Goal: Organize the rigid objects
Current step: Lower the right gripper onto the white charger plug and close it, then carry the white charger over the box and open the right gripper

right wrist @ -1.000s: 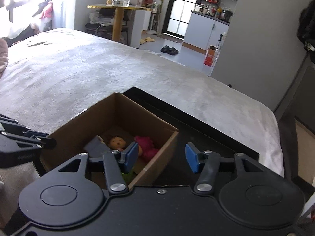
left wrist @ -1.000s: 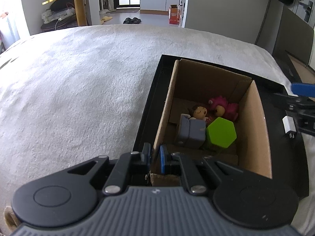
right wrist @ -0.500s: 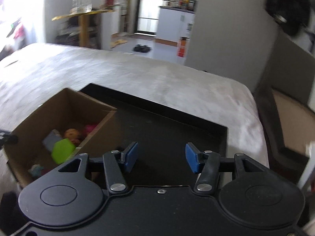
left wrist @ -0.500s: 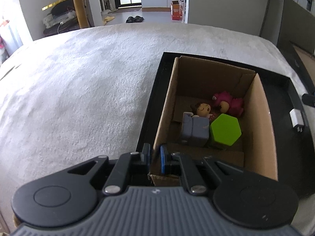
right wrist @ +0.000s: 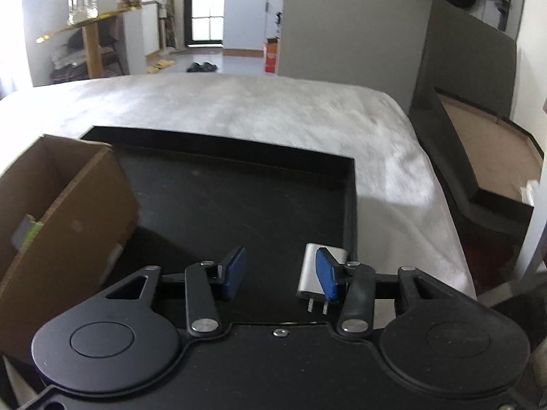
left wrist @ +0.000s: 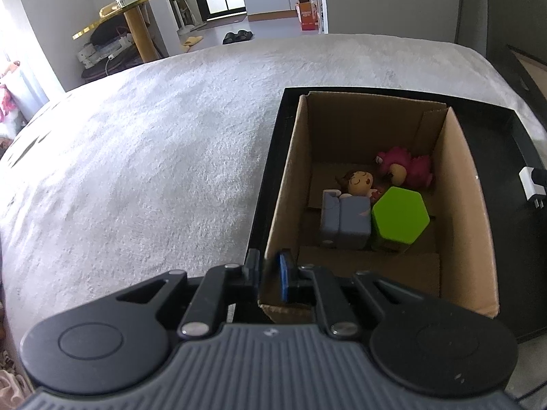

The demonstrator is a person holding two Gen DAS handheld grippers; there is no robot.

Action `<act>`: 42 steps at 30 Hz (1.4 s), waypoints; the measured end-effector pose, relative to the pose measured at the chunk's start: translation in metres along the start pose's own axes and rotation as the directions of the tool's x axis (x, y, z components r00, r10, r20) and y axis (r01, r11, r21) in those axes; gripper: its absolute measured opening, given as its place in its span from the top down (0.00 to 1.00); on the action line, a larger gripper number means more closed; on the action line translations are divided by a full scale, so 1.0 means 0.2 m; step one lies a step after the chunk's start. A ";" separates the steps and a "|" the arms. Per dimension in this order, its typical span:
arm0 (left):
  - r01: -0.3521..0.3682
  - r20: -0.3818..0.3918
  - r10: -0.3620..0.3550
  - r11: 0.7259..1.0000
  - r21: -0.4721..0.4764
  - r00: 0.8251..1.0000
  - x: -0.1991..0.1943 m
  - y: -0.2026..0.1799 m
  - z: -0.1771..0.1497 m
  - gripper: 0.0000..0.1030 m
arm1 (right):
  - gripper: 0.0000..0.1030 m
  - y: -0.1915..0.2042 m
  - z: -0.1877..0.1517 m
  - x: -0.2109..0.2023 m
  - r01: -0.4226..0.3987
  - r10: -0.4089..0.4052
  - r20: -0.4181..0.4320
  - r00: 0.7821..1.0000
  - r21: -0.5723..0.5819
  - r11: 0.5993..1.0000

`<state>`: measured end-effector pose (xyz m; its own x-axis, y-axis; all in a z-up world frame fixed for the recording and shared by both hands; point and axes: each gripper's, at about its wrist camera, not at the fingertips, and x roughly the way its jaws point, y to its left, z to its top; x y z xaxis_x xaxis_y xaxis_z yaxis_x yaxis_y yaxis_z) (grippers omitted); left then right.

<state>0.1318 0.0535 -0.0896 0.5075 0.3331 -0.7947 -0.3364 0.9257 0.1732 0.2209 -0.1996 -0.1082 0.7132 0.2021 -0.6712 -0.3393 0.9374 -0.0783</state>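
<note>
A cardboard box (left wrist: 458,184) stands in a black tray (left wrist: 512,126) on a grey bed. In it lie a green hexagon block (left wrist: 398,217), a grey-blue block (left wrist: 345,223), a small doll (left wrist: 359,182) and a pink plush (left wrist: 407,169). My left gripper (left wrist: 270,273) is shut on the box's near left wall. My right gripper (right wrist: 278,273) is open low over the tray (right wrist: 239,198), with a white charger plug (right wrist: 312,273) lying just inside its right finger. The plug also shows in the left wrist view (left wrist: 531,186). The box (right wrist: 68,212) is left of the right gripper.
The grey bed cover (left wrist: 136,157) stretches left and beyond the tray. A dark headboard or box lid (right wrist: 478,157) lies past the bed's right edge. A gold side table (left wrist: 136,17) with glass bottles stands far behind.
My right gripper has swung right from over the box to the open tray floor and come down by the white plug. My left gripper keeps its hold on the box wall.
</note>
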 end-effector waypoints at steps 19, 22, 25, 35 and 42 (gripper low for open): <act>-0.009 0.008 0.009 1.000 0.014 1.000 0.00 0.00 0.00 0.89 | 0.65 -0.07 -0.07 0.21 0.087 -0.086 -0.081 0.993 0.015 0.996; -0.013 0.014 0.013 1.000 0.019 1.000 0.00 -0.01 -0.01 0.89 | 0.65 -0.07 -0.07 0.21 0.084 -0.083 -0.083 0.993 0.013 0.996; -0.019 0.018 0.018 0.999 0.029 1.000 -0.01 -0.02 -0.01 0.89 | 0.65 -0.07 -0.06 0.20 0.054 -0.051 -0.096 0.994 0.021 0.998; -0.015 0.021 0.014 1.000 0.025 1.000 -0.01 -0.01 -0.01 0.89 | 0.64 -0.02 -0.07 0.20 -0.063 0.071 -0.162 0.984 0.054 0.997; -0.017 0.022 0.016 1.000 0.026 1.000 -0.01 -0.01 -0.01 0.89 | 0.64 -0.01 -0.07 0.24 -0.058 0.065 -0.141 0.988 0.050 0.997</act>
<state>0.1291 0.0513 -0.0903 0.5193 0.3517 -0.7789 -0.3236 0.9244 0.2017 0.2465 -0.1955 -0.1500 0.5964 0.2204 -0.7719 -0.3494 0.9370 -0.0024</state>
